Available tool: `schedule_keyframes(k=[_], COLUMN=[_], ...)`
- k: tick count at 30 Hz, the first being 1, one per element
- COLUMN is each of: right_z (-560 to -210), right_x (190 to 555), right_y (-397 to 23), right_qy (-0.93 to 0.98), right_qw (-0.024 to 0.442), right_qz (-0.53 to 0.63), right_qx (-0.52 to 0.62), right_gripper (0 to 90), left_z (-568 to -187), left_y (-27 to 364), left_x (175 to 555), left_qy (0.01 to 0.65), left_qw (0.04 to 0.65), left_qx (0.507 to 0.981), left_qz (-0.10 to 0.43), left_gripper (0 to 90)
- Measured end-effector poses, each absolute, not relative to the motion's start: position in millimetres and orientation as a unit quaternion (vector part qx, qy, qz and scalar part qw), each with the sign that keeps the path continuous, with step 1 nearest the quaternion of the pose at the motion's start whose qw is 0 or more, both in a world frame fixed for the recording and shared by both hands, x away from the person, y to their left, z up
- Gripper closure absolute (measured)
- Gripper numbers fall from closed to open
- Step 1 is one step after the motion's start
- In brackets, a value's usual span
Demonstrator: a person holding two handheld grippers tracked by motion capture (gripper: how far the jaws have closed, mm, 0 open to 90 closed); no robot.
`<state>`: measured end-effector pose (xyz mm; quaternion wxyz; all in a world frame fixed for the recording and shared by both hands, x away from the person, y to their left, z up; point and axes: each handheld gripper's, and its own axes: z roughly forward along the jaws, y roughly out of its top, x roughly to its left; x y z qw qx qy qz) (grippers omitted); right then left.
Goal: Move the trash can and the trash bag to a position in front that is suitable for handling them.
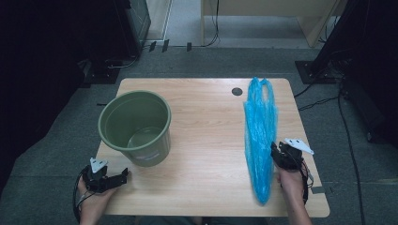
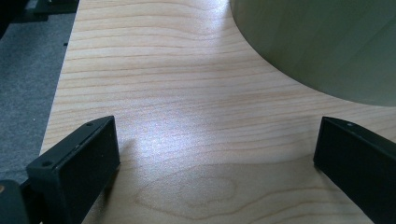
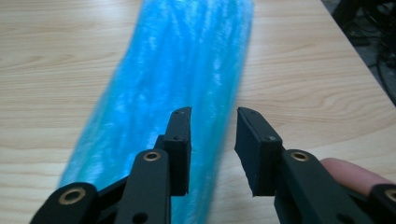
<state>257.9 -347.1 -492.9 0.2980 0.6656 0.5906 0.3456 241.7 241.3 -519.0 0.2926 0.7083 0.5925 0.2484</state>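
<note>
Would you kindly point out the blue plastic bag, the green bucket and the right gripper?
blue plastic bag (image 1: 259, 126), high view, middle of its crumpled length.
green bucket (image 1: 151, 151), high view, front outer wall.
right gripper (image 3: 212, 140), right gripper view, midway between its fingertips.

The plastic bag (image 1: 259, 136) is showing a bright, translucent blue with paler streaks running along its length, and the bin (image 1: 135, 126) near the desk's left edge is showing a dull olive green inside and out. The desk (image 1: 206, 140) is showing pale wood with fine, darker grain lines and a small black disc (image 1: 237, 91) near its far edge. Each hand-held gripper, left (image 1: 123, 176) and right (image 1: 274, 151), is showing matt black jaws and a light grey plate on top.
</note>
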Motion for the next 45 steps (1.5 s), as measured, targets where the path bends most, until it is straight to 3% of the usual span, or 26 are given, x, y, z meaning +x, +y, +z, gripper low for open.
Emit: schedule_keyframes(k=[8,18,33,37,40,44,45], right_z=[-483,-509,-521,-512,-500,-481,-476], right_x=[279,300,278,272,270,268,267], right_y=[-319,-294,-341,-348,-347,-338,-334], right_qy=[0.585,0.612,0.576,0.567,0.564,0.563,0.564], right_qw=[0.293,0.300,0.320,0.327,0.335,0.347,0.348], right_qz=[0.358,0.287,0.267,0.283,0.297,0.316,0.321], right_qx=[0.667,0.673,0.703,0.701,0.694,0.680,0.676], right_gripper=[37.7,43.0,43.2,43.0,43.0,43.0,43.0], left_z=[-519,-519,-519,-519,-517,-514,-512], left_y=[241,241,241,242,244,249,251], left_x=[242,242,242,241,241,243,242], left_qy=[0.594,0.594,0.594,0.592,0.597,0.615,0.621], left_qw=[0.293,0.293,0.293,0.295,0.300,0.299,0.301], left_qx=[0.707,0.707,0.707,0.707,0.700,0.683,0.673], left_qz=[0.249,0.249,0.249,0.250,0.252,0.257,0.267], left_gripper=[0.0,0.0,0.0,0.2,6.8,7.3,11.8])
